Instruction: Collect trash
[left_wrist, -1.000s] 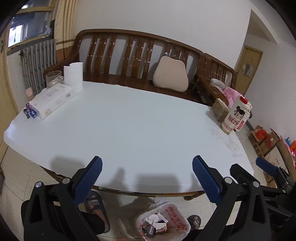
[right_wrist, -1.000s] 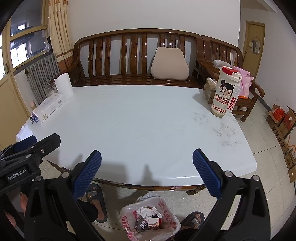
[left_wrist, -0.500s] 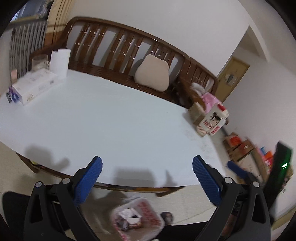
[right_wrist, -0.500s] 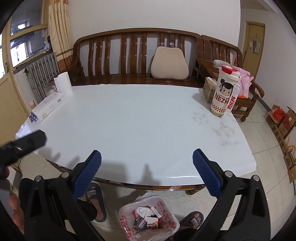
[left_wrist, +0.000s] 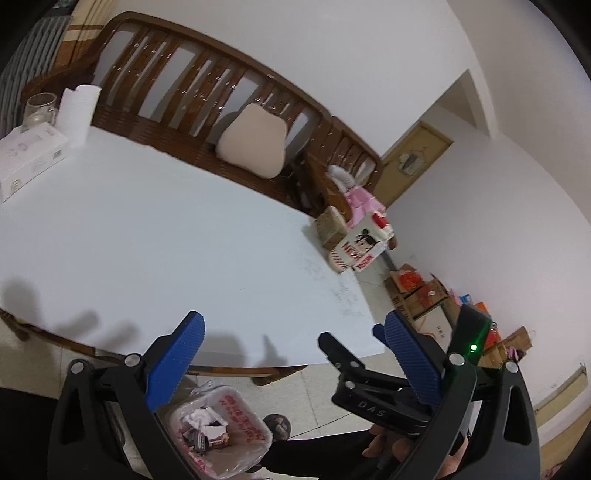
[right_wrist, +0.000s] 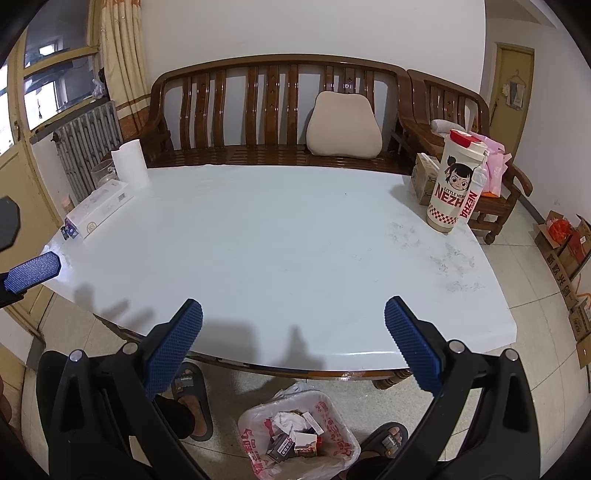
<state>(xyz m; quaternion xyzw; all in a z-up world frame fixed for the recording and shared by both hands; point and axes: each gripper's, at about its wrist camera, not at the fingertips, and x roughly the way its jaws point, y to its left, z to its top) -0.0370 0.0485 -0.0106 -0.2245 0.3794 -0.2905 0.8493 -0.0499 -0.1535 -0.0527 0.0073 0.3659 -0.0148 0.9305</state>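
A bin lined with a white plastic bag (right_wrist: 299, 435) stands on the floor under the table's near edge and holds several pieces of trash; it also shows in the left wrist view (left_wrist: 218, 435). My right gripper (right_wrist: 293, 339) is open and empty above the table's front edge. My left gripper (left_wrist: 291, 354) is open and empty, tilted and turned toward the right. The right gripper's black body (left_wrist: 376, 391) shows in the left wrist view. One blue pad of the left gripper (right_wrist: 33, 271) shows at the left edge of the right wrist view.
The white table (right_wrist: 280, 236) carries a white box (right_wrist: 99, 206), a paper roll (right_wrist: 129, 168), a glass jar (left_wrist: 37, 110) and a tall Nezha cup (right_wrist: 454, 184). A wooden bench (right_wrist: 273, 110) with a beige cushion stands behind. Cardboard boxes (right_wrist: 569, 251) line the right floor. Slippered feet flank the bin.
My left gripper has swung to the right and tilted, so its view now takes in the right gripper and the right wall. The right gripper has barely moved.
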